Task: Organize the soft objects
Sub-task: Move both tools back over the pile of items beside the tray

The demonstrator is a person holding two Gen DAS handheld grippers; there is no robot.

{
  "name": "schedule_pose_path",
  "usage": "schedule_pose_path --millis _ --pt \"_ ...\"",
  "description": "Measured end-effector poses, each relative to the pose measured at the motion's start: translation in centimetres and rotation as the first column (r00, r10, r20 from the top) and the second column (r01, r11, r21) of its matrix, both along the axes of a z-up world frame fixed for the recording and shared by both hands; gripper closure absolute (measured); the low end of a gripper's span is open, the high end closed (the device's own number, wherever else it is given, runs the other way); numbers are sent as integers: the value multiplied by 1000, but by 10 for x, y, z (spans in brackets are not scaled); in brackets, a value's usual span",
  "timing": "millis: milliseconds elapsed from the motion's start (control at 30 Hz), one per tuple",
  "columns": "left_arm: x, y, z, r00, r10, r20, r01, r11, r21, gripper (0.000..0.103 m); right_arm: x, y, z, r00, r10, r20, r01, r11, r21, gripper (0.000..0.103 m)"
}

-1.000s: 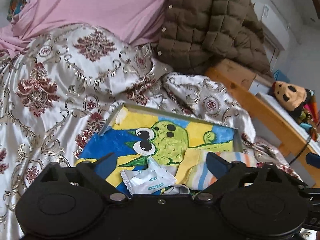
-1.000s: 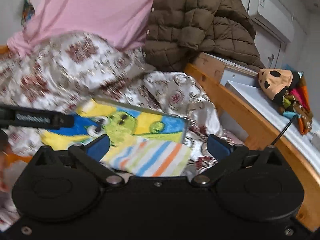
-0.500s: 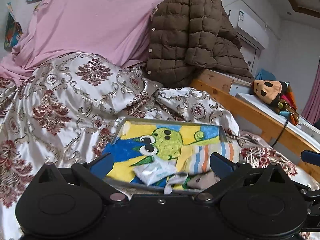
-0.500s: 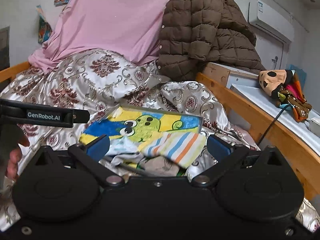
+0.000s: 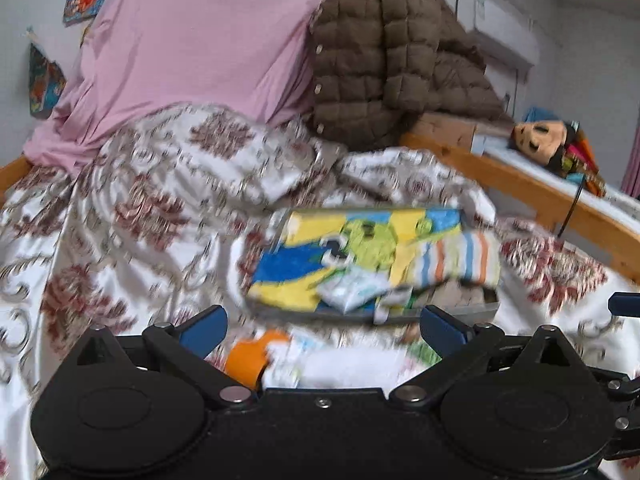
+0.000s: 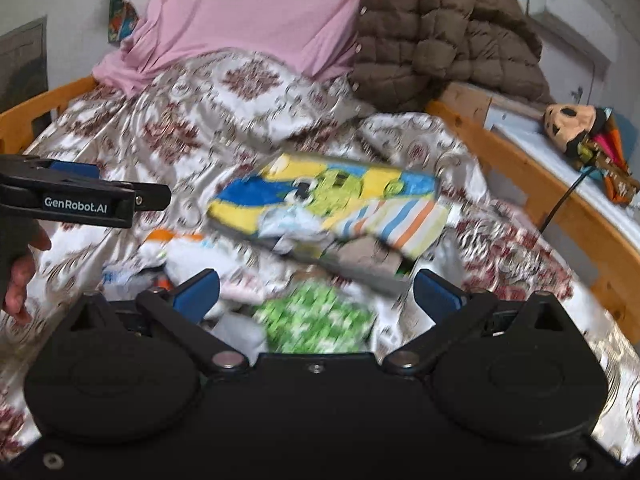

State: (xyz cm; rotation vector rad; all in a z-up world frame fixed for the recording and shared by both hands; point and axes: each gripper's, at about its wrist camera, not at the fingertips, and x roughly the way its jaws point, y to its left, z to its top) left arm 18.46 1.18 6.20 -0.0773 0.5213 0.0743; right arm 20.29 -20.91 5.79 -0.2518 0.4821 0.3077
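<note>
Both claws, left (image 5: 320,330) and right (image 6: 316,292), spread wide, gripping nothing, hovering above bed's near edge. Striped cloth (image 6: 400,222) draped over tray (image 6: 360,276) mid-bed; green bundle (image 6: 316,320) just beneath right claw.

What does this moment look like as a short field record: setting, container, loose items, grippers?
setting: bed with patterned quilt, pink sheet and brown quilted jacket behind
container: shallow tray with cartoon-print lining, resting tilted on the quilt
in tray: striped cloth, white packet
loose items: green-patterned item and orange-and-white item in front of the tray, both blurred
left gripper: open, empty
right gripper: open, empty
image quality: motion blur
</note>
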Motion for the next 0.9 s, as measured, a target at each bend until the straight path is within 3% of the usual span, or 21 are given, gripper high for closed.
schedule_pose_path --millis 533,900 --pt "-56 13 -28 988 -7 -155 13 999 40 1 -55 32 -58 966 -14 -258 -1 998 -55 1" --pt "-79 25 -56 965 8 -264 11 998 70 1 -71 39 -84 940 -17 -342 -10 997 -76 1"
